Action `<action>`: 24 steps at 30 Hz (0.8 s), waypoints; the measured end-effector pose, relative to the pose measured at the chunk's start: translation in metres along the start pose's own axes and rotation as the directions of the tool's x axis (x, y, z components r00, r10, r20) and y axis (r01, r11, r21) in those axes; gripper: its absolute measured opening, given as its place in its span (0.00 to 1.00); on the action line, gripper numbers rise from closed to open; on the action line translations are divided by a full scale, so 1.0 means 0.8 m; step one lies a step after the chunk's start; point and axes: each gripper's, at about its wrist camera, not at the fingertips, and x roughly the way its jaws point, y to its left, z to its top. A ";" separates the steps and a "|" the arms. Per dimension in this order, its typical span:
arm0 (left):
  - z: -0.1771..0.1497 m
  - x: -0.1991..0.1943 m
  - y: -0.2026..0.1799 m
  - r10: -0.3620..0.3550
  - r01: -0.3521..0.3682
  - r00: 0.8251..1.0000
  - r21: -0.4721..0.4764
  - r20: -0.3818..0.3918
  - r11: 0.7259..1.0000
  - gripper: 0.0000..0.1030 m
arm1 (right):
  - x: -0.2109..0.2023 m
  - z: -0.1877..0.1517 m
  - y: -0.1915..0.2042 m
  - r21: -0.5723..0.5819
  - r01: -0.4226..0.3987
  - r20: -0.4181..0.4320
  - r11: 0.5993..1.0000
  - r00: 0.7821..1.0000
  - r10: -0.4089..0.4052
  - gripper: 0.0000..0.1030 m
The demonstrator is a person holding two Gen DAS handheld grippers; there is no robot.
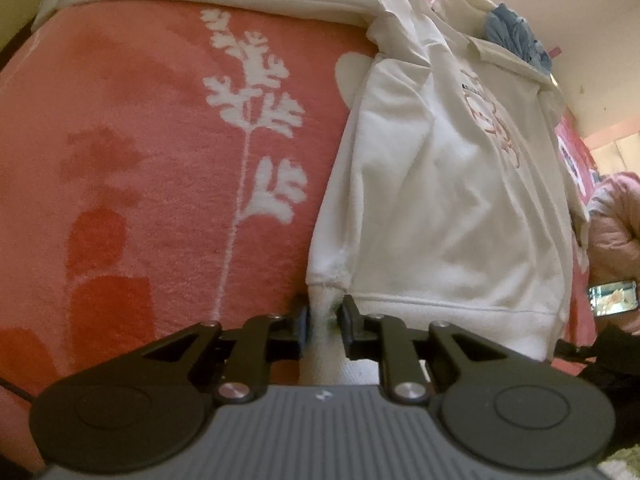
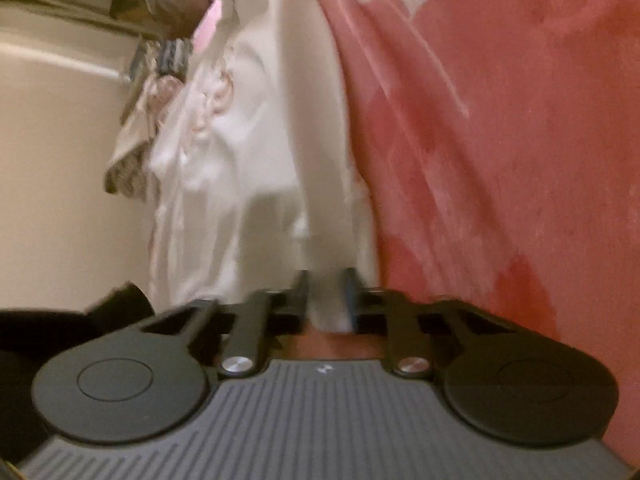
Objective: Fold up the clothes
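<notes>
Two grippers | left gripper [image 1: 325, 316] pinches ribbed hem of white hoodie [image 1: 440, 184] | right gripper [image 2: 325, 296] pinches hoodie cloth | fleecy pink blanket [image 1: 140, 140] beneath

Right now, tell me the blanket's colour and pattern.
Coral-pink blanket with a white leafy sprig and darker red shapes; clearest in the left wrist view.

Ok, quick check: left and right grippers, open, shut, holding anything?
Left gripper: shut on the hem corner of the white sweatshirt.
Right gripper: shut on an edge of the same white sweatshirt; view is blurred.

One white sweatshirt [image 1: 440, 200], one blanket [image 1: 140, 160] (pink, leaf-printed).
</notes>
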 end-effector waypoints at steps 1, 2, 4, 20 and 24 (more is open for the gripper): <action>0.002 -0.002 0.000 -0.022 0.022 0.999 -0.020 -0.024 1.000 0.09 | -0.005 0.002 0.005 0.004 -0.014 0.025 1.000 1.000 0.014 0.00; 0.004 -0.004 0.001 -0.056 0.053 0.997 -0.050 -0.048 0.997 0.07 | -0.016 0.010 0.014 0.010 -0.065 0.078 0.998 0.995 0.064 0.00; 0.020 -0.014 0.012 -0.251 0.233 0.966 -0.213 -0.061 0.949 0.07 | -0.037 0.027 0.032 0.007 -0.167 0.184 0.986 0.969 0.163 0.00; 0.210 -0.148 -0.123 -0.454 0.460 0.877 -0.004 0.157 0.888 0.07 | -0.186 0.223 0.256 -0.341 -0.108 0.457 0.934 0.849 0.265 0.11; 0.182 -0.108 -0.070 -0.384 0.398 0.912 -0.090 0.145 0.913 0.07 | -0.118 0.146 0.147 -0.159 -0.075 0.332 0.984 0.935 0.125 0.33</action>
